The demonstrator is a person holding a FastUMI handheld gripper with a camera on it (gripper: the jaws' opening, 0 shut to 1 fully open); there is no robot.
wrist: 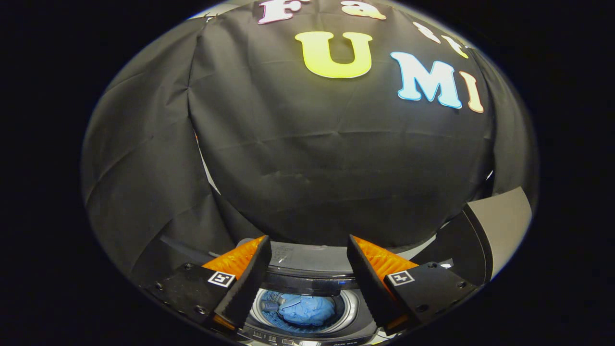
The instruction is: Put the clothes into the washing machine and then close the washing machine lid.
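Note:
A top-loading washing machine (307,283) sits below and between my fingers, its round drum mouth uncovered. Blue clothes (305,309) lie bunched inside the drum. The machine's lid (307,259) stands raised behind the drum opening, dark and glossy, against the booth's black cloth. My gripper (307,245) hovers above the machine, open, with nothing between its fingers. The two fingers (247,283) frame the drum from either side without touching it.
A grey panel with a dark edge (495,226) stands to the right of the machine. Black cloth (336,168) hangs close behind the machine and to the left. The machine's control strip (288,339) runs along its front edge.

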